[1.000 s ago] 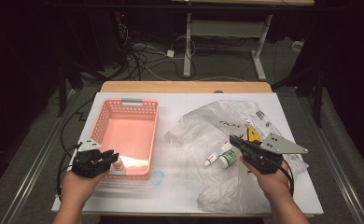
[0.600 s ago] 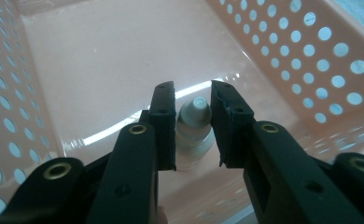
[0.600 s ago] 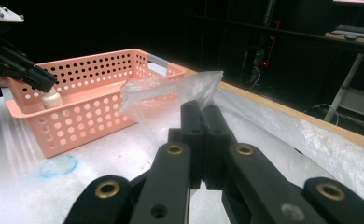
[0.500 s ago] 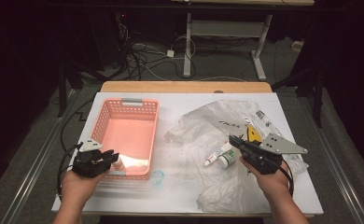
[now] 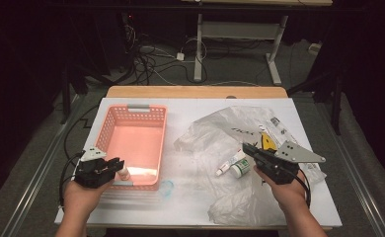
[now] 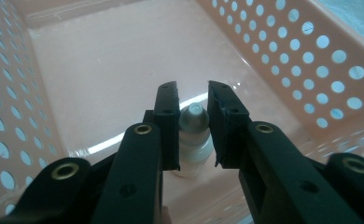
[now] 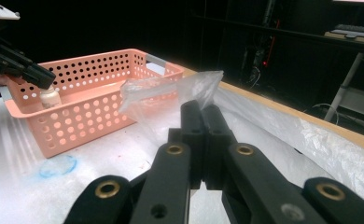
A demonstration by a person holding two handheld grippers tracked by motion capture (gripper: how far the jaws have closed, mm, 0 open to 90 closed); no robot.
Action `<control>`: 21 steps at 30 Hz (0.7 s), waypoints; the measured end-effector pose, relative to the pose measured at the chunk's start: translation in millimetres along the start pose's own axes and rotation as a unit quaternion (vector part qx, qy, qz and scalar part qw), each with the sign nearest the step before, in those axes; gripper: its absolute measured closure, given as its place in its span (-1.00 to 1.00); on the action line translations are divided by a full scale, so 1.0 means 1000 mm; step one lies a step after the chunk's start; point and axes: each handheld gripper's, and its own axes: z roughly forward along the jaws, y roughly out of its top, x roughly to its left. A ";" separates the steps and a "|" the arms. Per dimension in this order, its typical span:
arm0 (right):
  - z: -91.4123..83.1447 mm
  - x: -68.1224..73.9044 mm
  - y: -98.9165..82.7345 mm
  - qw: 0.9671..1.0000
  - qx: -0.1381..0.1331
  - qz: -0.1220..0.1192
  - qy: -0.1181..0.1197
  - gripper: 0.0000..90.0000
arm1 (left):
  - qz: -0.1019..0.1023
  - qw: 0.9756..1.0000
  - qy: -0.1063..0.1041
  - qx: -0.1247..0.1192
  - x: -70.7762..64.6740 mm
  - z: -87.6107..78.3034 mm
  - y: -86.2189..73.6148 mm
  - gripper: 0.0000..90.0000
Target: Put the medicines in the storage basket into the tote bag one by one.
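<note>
Left gripper (image 6: 192, 100) lowering small bottle (image 6: 193, 135) into pink basket (image 6: 311, 70), jaws clamping it; next: open, release. Right gripper (image 7: 202, 112) idling, jaws closed, empty.

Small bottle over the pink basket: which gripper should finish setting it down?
Left. The left gripper already has the small bottle between its jaws inside the pink basket, just above the floor. The right gripper is shut on the clear plastic bag across the table.
</note>
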 end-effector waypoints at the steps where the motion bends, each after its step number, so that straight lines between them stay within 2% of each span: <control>1: 0.000 0.000 0.000 1.000 0.000 0.001 0.000 1.00 | 0.001 1.000 0.001 -0.001 0.000 0.000 0.000 0.62; 8: 0.000 0.000 0.000 1.000 0.001 0.001 -0.001 1.00 | 0.002 1.000 -0.001 -0.017 -0.004 -0.001 0.003 0.62; 12: 0.000 0.000 0.000 1.000 0.000 0.000 0.000 1.00 | 0.008 1.000 0.000 -0.030 -0.010 -0.002 0.006 0.62; 17: 0.000 0.000 0.000 1.000 0.000 0.000 0.000 1.00 | 0.010 0.999 -0.012 -0.050 -0.018 -0.006 0.011 0.62; 21: 0.000 0.000 0.000 1.000 -0.002 0.001 0.000 1.00 | 0.021 0.998 -0.016 -0.063 -0.027 -0.011 0.017 0.63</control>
